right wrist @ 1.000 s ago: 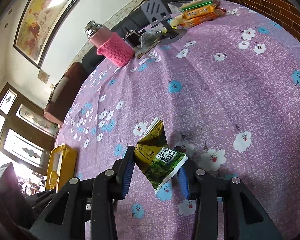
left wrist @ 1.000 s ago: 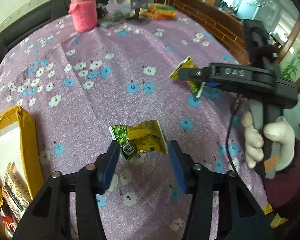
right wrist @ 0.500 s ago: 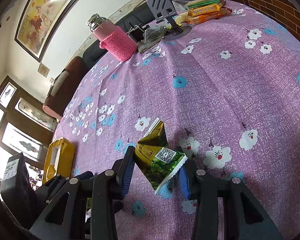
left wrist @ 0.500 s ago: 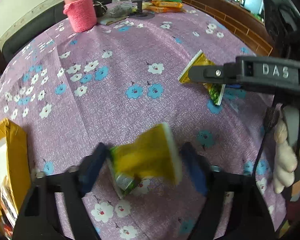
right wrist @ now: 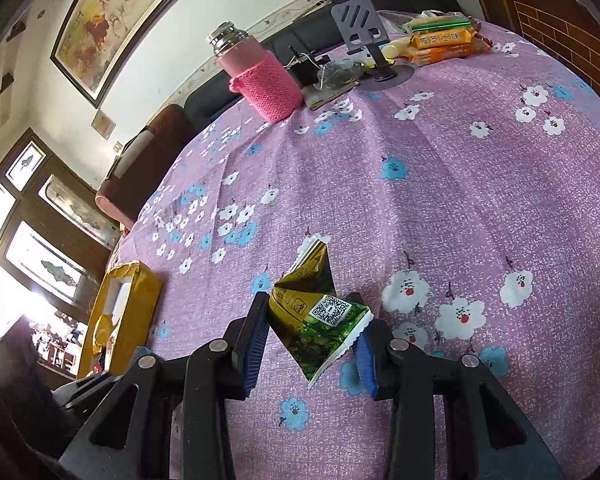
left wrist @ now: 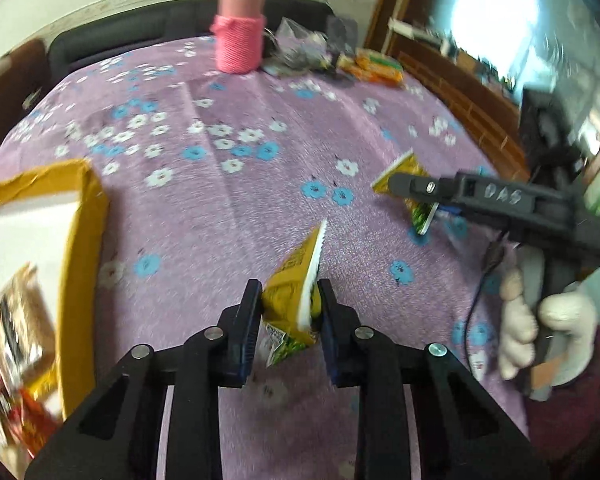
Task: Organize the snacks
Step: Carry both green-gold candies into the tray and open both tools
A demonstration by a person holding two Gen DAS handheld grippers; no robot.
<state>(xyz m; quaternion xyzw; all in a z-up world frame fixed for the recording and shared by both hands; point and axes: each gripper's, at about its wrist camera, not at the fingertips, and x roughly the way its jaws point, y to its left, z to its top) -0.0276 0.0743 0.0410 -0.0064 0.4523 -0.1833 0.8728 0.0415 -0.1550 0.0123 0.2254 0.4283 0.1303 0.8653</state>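
Note:
A yellow-green snack packet (left wrist: 300,256) stands on edge between the pads of my left gripper (left wrist: 289,292). Its jaws are closing and both pads press on the packet, just above the purple flowered tablecloth (left wrist: 220,208). A second yellow-green packet (right wrist: 308,272), with a QR code on it, is held in my right gripper (right wrist: 312,320), which is shut on it. The left wrist view shows that right gripper (left wrist: 420,200) at the right with its packet (left wrist: 404,166), held by a white-gloved hand (left wrist: 540,320). An open yellow cardboard box (left wrist: 84,216) sits at the left.
The yellow box (right wrist: 136,280) holds several snack packs (left wrist: 16,320). At the table's far side stand a flask in a pink knitted sleeve (right wrist: 260,76), a phone stand (right wrist: 360,24), orange biscuit packs (right wrist: 444,42) and small clutter. A dark sofa runs behind the table.
My left gripper has shut on the packet that lay flat, and the packet now stands on edge off the cloth. Its view has swung toward the yellow box. The right gripper has kept still.

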